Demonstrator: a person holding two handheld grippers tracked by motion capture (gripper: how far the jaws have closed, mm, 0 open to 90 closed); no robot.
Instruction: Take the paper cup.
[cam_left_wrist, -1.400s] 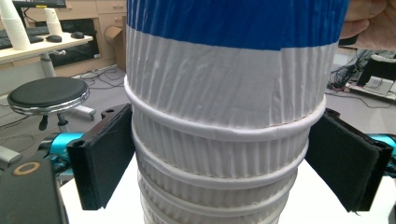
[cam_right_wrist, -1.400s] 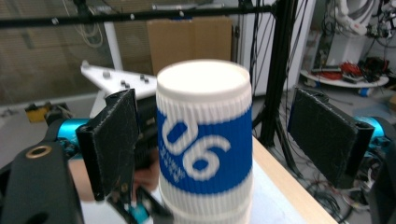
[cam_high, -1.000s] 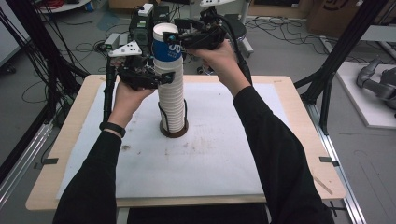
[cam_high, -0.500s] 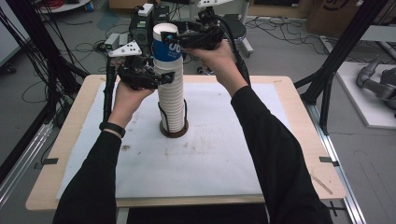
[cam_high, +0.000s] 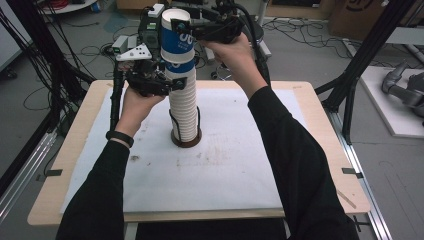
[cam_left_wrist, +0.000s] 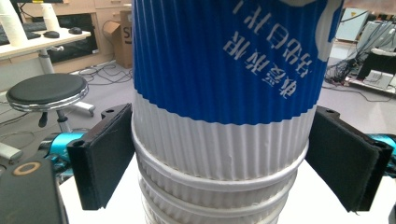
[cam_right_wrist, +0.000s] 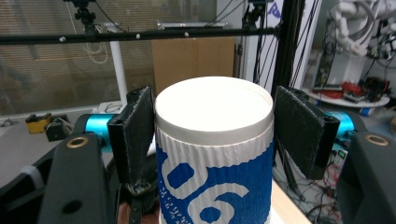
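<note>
Right gripper (cam_right_wrist: 212, 135): its two black padded fingers (cam_right_wrist: 137, 130) have just been closing and now clamp the upturned blue-and-white ribbed paper cup (cam_right_wrist: 215, 154) just under its flat white base, one pad on each side. That cup is the topmost of a tall stack of nested white ribbed paper cups (cam_high: 184, 107) and sits inverted over the cups beneath, printed side showing blue lettering.

Left gripper (cam_left_wrist: 224, 158): its black padded fingers (cam_left_wrist: 105, 156) bracket the stack lower down, at the white band and rolled rim of the top cup where the next rims show. The pad on the left of that view lies against the ribbed wall; the opposite pad stands very close, and contact there cannot be told with certainty. The grip reads as holding the stack steady.

In the high view, the left gripper (cam_high: 150, 82) sits at the stack's upper half and the right gripper (cam_high: 210, 31) at its very top, both hands raised above the table (cam_high: 320, 165). The stack stands upright in a dark round base ring (cam_high: 186, 142) on the white sheet (cam_high: 225, 175) covering the table, near its middle and toward the far edge
</note>
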